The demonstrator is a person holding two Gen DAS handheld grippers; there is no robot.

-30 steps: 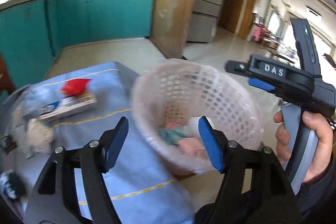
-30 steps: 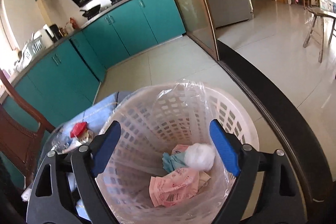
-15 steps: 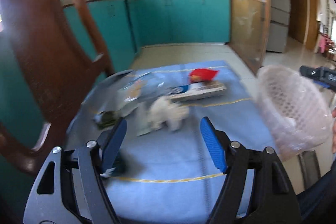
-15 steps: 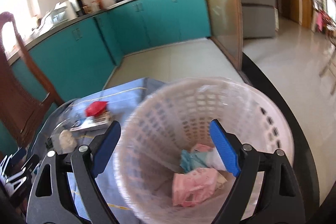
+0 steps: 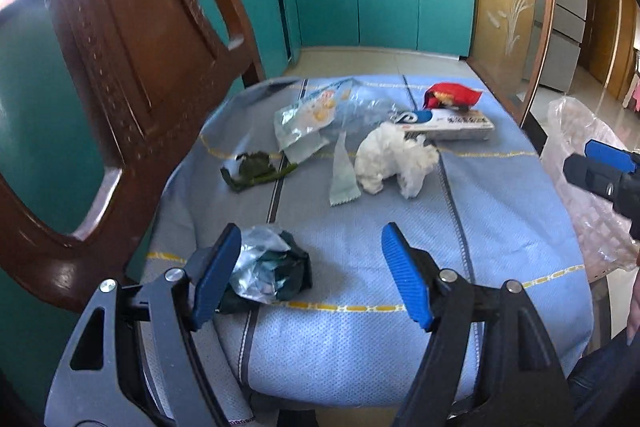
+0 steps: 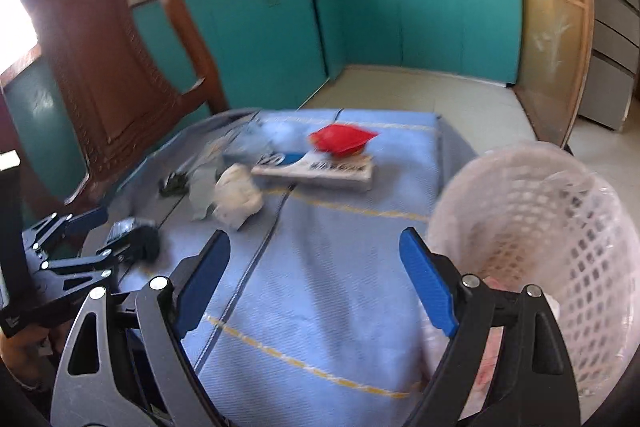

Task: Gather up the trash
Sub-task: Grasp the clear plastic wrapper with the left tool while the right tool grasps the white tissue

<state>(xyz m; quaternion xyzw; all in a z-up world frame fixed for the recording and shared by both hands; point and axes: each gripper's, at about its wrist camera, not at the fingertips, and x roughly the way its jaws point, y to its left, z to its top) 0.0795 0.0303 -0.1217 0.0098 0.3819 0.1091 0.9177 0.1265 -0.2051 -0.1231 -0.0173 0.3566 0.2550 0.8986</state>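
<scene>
Both tongs gape, released and holding nothing: the left tongs hover beside a crumpled dark wrapper on the blue-clothed counter; the right tongs hang near the mesh basket.

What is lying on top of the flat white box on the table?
A red crumpled wrapper rests on the far end of the flat white box. What lies beneath the box is hidden.
</scene>
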